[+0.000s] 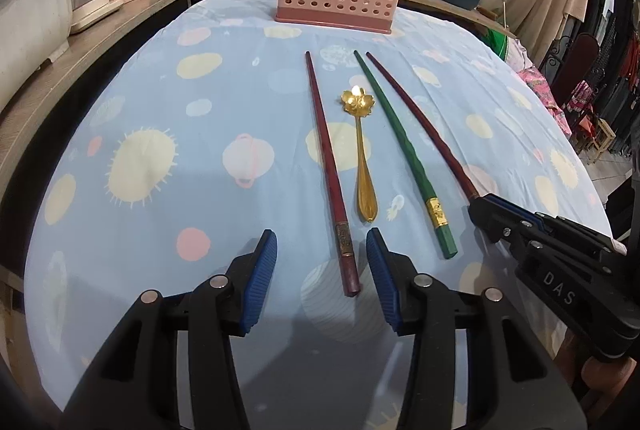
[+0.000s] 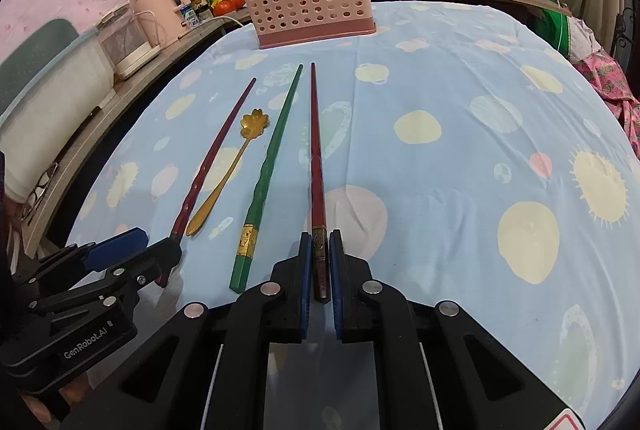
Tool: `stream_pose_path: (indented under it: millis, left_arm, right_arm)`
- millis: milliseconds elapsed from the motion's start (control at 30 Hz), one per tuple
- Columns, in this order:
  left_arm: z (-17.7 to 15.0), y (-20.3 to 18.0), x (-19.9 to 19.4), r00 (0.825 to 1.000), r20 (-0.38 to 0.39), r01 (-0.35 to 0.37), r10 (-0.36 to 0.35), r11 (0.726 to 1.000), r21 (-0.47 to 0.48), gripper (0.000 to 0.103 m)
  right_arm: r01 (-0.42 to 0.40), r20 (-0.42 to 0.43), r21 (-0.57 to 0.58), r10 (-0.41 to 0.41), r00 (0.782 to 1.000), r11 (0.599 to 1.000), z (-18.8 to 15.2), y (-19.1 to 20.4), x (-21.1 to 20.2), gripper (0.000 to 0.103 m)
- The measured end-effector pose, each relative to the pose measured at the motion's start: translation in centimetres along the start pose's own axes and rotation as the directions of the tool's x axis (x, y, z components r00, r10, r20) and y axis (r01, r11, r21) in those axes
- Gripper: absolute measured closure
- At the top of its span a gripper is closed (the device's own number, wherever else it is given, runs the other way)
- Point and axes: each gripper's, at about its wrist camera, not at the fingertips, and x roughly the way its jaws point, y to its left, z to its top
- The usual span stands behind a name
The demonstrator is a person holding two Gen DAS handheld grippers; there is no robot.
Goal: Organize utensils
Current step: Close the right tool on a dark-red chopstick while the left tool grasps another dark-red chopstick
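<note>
Blue pads of the right gripper (image 2: 320, 262) are clamped on the butt of a red chopstick (image 2: 315, 158), ready to lift it toward the pink holder (image 2: 308, 4). Left gripper (image 1: 322, 266) stands apart, straddling another red chopstick (image 1: 326, 166) on the counter (image 1: 160, 110), beside a gold spoon (image 1: 362, 154) and green chopstick (image 1: 400, 150).

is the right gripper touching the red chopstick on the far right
Touching. The right wrist view shows the right gripper with both blue pads pressed against the red chopstick's thick end, no gap showing.
</note>
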Motion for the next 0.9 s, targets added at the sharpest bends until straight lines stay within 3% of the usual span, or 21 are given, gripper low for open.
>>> stream_pose_path:
  millis: [133, 400, 667, 900]
  left_arm:
    - [-0.09, -0.09, 0.01, 1.0, 0.006, -0.011, 0.011, 1.0, 0.006, 0.06]
    - [-0.18, -0.05, 0.01, 1.0, 0.007, 0.001, -0.001, 1.0, 0.014, 0.085]
    - [-0.16, 0.11, -0.01, 1.0, 0.002, 0.019, -0.019, 1.0, 0.001, 0.095]
    - [-0.08, 0.57, -0.14, 0.999, -0.003, 0.039, -0.039, 0.999, -0.026, 0.096]
  right_arm:
    - [0.0, 0.0, 0.0, 0.0, 1.0, 1.0, 0.0, 0.0, 0.0, 0.095]
    - [0.0, 0.0, 0.001, 0.0, 1.0, 1.0, -0.02, -0.04, 0.0, 0.095]
    - [-0.001, 0.0, 0.0, 0.001, 1.0, 1.0, -0.04, -0.04, -0.02, 0.095]
    - [-0.001, -0.001, 0.001, 0.001, 1.0, 1.0, -0.07, -0.03, -0.04, 0.095]
